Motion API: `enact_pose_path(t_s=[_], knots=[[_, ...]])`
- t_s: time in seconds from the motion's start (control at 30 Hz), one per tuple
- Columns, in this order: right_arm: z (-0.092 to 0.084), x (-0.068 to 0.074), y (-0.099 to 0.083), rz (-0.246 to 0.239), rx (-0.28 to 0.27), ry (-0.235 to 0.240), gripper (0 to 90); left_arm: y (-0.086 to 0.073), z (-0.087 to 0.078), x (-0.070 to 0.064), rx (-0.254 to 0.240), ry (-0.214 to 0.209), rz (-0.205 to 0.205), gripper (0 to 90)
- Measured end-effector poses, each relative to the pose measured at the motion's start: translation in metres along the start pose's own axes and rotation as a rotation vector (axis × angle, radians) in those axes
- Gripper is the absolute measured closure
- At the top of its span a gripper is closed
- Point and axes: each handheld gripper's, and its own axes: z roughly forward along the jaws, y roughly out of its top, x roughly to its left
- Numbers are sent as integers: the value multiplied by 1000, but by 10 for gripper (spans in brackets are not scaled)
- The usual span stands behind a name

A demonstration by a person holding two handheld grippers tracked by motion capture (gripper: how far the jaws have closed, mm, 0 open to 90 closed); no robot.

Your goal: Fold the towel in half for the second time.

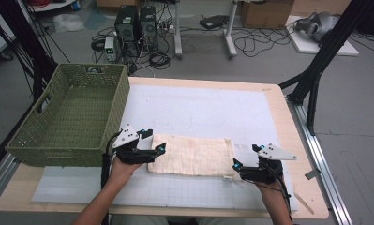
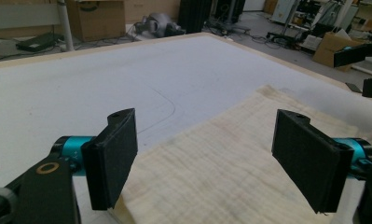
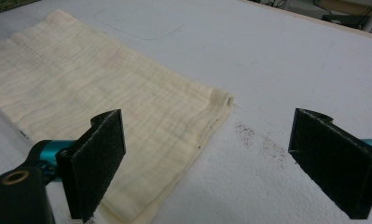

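cloth [image 1: 191,155]: lying flat on white mat [image 1: 198,110], folded, soft, light, limp | left gripper [image 1: 153,142], right gripper [image 1: 244,155]: both gaping wide, flanking its short ends | grip: pinching corners advisable

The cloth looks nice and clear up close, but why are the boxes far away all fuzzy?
In the left gripper view the cloth near the tongs is sharp, while the cardboard boxes behind the table are soft and smeared; in the right gripper view the cloth's weave reads clearly under even light; the high view is grainy throughout, with no strong glare.
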Motion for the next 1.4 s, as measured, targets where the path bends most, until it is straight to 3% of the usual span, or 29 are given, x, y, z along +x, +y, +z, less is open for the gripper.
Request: enact_pose_path(t_s=[0.17,0.47,0.57,0.73,0.8,0.87,0.93,1.07,1.4], knots=[[1,-2,0,10,8,-2,101,4,1,2,19,16,-5,260],[4,-4,-2,12,32,5,101,16,13,15,60,28,-67,189],[4,-5,-3,11,38,7,101,17,22,21,92,30,-73,214],[4,-7,-3,21,35,3,101,19,39,29,169,73,-63,249],[4,-7,-4,21,36,3,101,17,44,33,181,74,-77,284],[4,-7,-4,22,35,6,101,10,47,39,244,73,-98,321],[4,-7,-4,23,31,11,101,7,50,42,272,90,-104,327],[5,-6,-4,28,32,18,101,3,52,45,299,105,-107,338],[8,-6,-5,27,50,22,101,-6,56,46,414,135,-54,583]])
